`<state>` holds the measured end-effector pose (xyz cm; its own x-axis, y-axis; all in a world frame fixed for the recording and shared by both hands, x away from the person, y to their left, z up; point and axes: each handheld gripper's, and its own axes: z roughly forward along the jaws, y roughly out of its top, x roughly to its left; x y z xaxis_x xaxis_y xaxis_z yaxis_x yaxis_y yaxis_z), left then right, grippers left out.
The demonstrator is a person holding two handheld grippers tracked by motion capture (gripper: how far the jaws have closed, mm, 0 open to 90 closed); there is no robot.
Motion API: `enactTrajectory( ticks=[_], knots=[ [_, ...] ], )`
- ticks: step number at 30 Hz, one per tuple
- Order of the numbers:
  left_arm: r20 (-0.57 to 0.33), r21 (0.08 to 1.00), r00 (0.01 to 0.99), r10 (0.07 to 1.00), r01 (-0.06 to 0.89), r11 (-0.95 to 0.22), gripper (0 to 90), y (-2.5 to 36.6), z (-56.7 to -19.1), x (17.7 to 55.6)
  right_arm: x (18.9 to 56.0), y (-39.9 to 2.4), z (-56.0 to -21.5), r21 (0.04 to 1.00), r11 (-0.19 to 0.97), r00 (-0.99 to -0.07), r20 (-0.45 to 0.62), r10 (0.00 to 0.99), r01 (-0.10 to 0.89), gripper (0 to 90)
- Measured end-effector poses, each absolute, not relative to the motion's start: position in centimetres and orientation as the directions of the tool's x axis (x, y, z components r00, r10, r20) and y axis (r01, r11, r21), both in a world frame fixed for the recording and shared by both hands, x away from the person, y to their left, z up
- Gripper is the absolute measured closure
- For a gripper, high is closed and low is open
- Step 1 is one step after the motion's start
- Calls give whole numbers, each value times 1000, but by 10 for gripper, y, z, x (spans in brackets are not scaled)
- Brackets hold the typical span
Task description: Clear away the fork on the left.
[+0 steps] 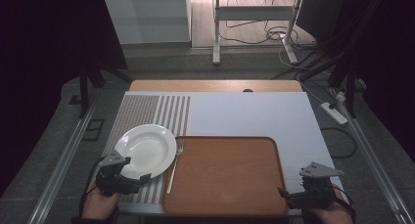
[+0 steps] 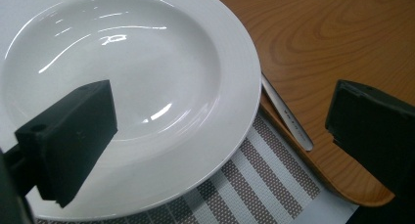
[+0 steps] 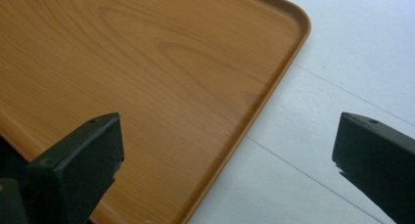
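The left gripper (image 1: 128,177), jaws wide, hovers over the near rim of a round white ceramic plate (image 2: 147,87). The right gripper (image 1: 289,194), also wide, straddles the near right edge of a rectangular wooden tray (image 3: 147,62). For a secure lift, one jaw should probably slide under the plate rim before closing.

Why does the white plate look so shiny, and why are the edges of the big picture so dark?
In the left gripper view, room lights glare as bright streaks on the glossy plate, and the near tongs look soft. In the high view, the table is lit while its surroundings fall into shadow. In the right gripper view, the tray shows an even sheen.
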<state>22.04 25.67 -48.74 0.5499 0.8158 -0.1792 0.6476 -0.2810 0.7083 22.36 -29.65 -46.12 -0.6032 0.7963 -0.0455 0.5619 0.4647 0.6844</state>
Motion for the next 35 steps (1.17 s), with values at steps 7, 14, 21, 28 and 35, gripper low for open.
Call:
enactTrajectory(
  ticks=[7,14,21,28,35],
  knots=[
    [-181,706,533,827,655,-268,0,263,-486,215,223,-297,-461,684,464,-602,-45,797,563,0],
    [-170,709,528,832,652,-269,2,267,-485,210,224,-297,-461,683,463,-600,-44,799,565,0],
    [-136,700,530,837,649,-298,4,270,-485,205,224,-297,-461,686,458,-599,-41,800,565,0],
    [-125,692,520,845,656,-302,7,274,-485,203,224,-297,-461,685,458,-598,-41,800,566,0],
    [-156,704,513,844,657,-270,17,279,-485,202,224,-297,-462,681,463,-598,-46,800,568,0]
  ],
)
